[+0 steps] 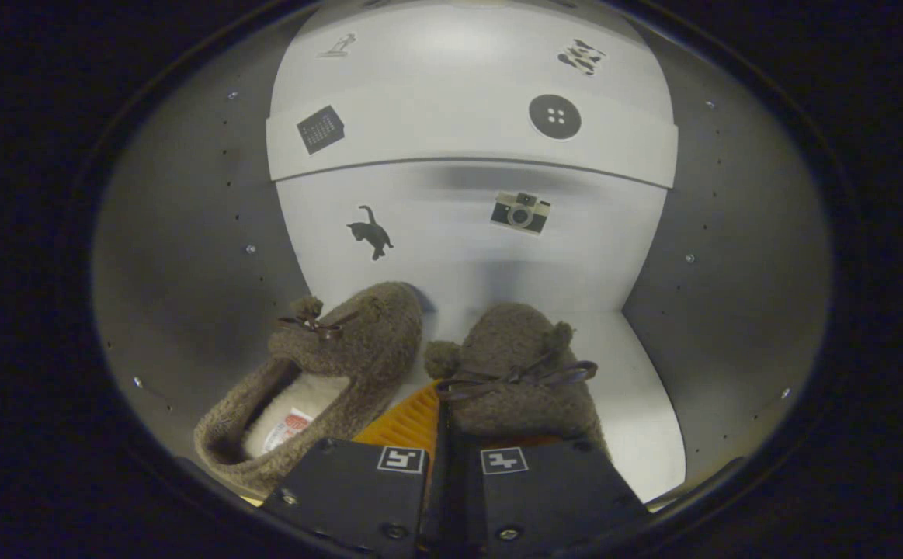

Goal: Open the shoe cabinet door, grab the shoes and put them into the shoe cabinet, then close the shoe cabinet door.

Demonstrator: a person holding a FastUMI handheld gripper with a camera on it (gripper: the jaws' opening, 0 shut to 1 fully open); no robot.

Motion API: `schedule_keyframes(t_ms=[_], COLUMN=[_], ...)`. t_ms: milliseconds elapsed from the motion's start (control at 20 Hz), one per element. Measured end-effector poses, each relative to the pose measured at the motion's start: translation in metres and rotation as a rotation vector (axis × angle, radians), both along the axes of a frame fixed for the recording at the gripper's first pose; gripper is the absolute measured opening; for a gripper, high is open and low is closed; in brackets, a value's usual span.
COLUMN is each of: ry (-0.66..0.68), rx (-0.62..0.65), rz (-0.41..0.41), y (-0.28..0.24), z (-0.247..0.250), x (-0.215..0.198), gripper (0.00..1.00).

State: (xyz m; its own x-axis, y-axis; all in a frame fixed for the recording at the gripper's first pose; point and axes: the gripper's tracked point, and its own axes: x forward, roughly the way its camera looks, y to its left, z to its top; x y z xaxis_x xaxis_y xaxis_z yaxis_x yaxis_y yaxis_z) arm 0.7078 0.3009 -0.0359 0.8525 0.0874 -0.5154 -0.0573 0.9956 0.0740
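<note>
inside the shoe cabinet (187,256), the gripper (439,435) looks clenched on the right slipper (517,373), though the contact is hidden; the left slipper (327,365) lies beside it.

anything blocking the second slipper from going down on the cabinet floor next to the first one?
Nothing visible. The claw is shut on the right slipper, already inside the cabinet. The left slipper lies beside it, close at the toes. Bare white floor on its other side, up to the back panel.
</note>
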Motion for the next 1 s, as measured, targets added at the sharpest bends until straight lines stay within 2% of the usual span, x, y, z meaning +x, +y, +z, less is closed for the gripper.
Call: schedule_keyframes(t_ms=[100, 300, 550, 700, 1000], ry=[-0.017, -0.100, -0.254, -0.312, -0.425], rx=[0.052, 0.013, -0.015, -0.012, 0.044], rz=[0.006, 0.001, -0.017, 0.001, 0.016], y=[0.006, 0.008, 0.011, 0.018, 0.023], z=[0.007, 0.024, 0.053, 0.072, 0.101], x=[-0.010, -0.038, -0.100, -0.152, -0.288], gripper=[0.21, 0.58, 0.64, 0.99, 1.00])
